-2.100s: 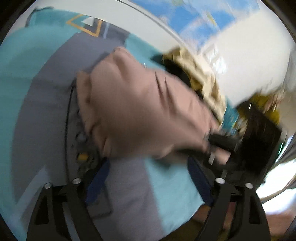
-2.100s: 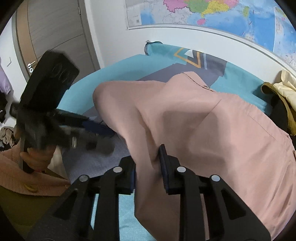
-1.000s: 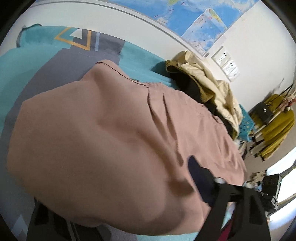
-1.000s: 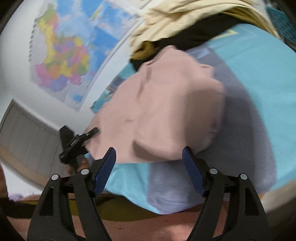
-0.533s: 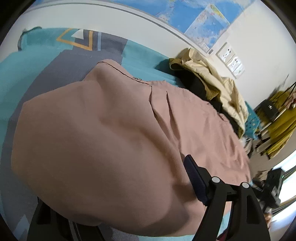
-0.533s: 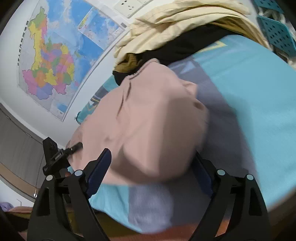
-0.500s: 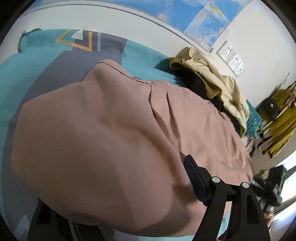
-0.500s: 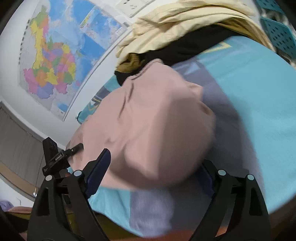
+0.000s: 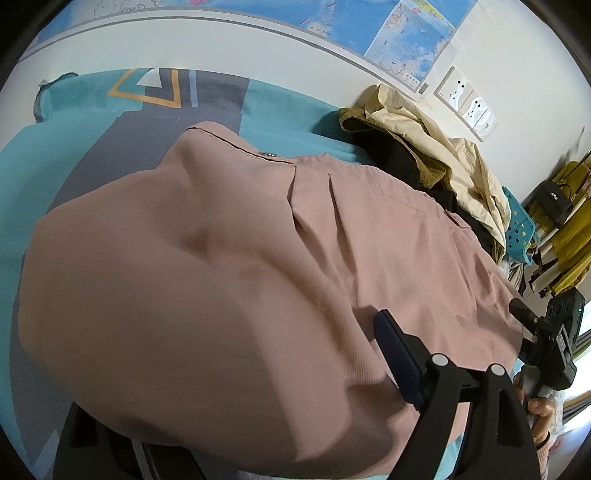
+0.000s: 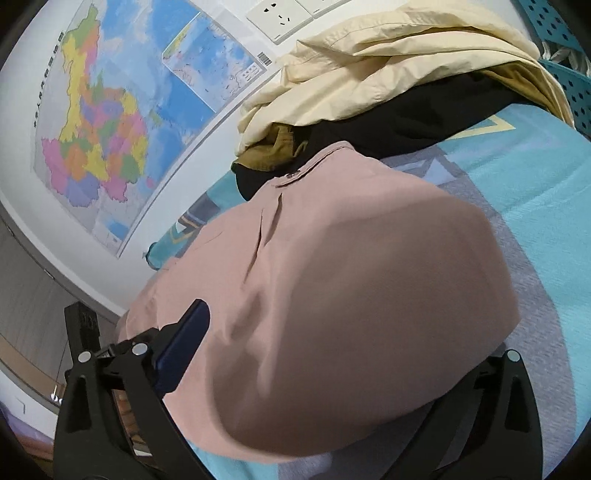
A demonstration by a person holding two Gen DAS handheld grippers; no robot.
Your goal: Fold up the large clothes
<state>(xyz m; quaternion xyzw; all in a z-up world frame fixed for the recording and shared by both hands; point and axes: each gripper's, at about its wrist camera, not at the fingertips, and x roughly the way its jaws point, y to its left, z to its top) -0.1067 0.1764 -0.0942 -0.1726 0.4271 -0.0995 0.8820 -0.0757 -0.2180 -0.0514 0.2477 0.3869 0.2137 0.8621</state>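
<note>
A large pink garment (image 9: 229,273) lies folded on the teal and grey bed; it also fills the right wrist view (image 10: 354,288). My left gripper (image 9: 236,402) is open at the garment's near left end, jaws spread wide around the cloth; only the right finger's blue pad (image 9: 397,360) shows, the left one is under the fabric. My right gripper (image 10: 332,354) is open at the other end, its left pad (image 10: 183,349) visible and the right finger mostly hidden by the cloth. The right gripper also shows at the far right of the left wrist view (image 9: 550,343).
A heap of cream, olive and black clothes (image 9: 424,155) lies at the bed's far side by the wall; it also shows in the right wrist view (image 10: 388,74). Maps (image 10: 110,118) and sockets (image 10: 280,14) hang on the wall. A teal basket (image 9: 519,236) and yellow clothes (image 9: 569,236) stand beyond the bed.
The right gripper released the pink cloth, swung to the garment's other end and moved in over it with jaws wide. The left gripper moved onto its end and has stayed there.
</note>
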